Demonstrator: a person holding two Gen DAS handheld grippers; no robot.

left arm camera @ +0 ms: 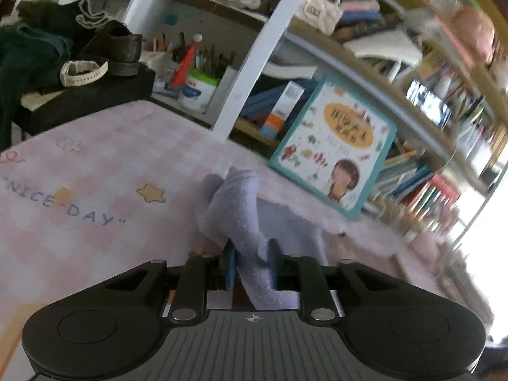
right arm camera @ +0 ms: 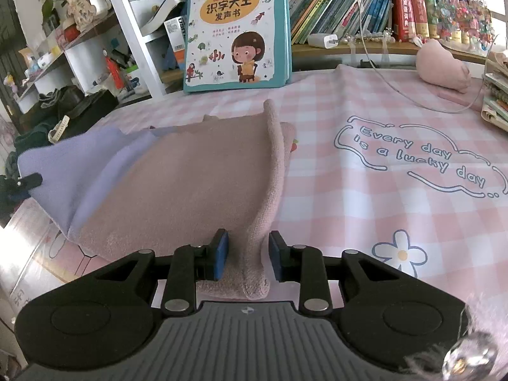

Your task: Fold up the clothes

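Left gripper (left arm camera: 250, 266): its 2 blue-padded fingers flank a raised ridge of the soft lavender knitted cloth (left arm camera: 235, 209); the pads appear closed onto it, the fabric rising in a bunched peak beyond them. Right gripper (right arm camera: 248, 255): its 2 blue pads stand either side of an upright fold of the dusty-pink knitted cloth (right arm camera: 177, 187), with a gap showing at each pad, so whether the fold is pinched cannot be told.

The 2 cloths overlap (pink above lavender, the lavender edge showing along the pink cloth's left side) and rest on the pink-and-white checked printed tablecloth (right arm camera: 365, 190). Holding a ridge at each side probably serves to lift and carry an edge over for a fold.

Open cloth-covered surface lies to the right of the pink piece. At the far edge, the teal-bordered children's picture book (right arm camera: 236, 28) leans against the shelves. A thin white cable (right arm camera: 397, 85) crosses the far right.
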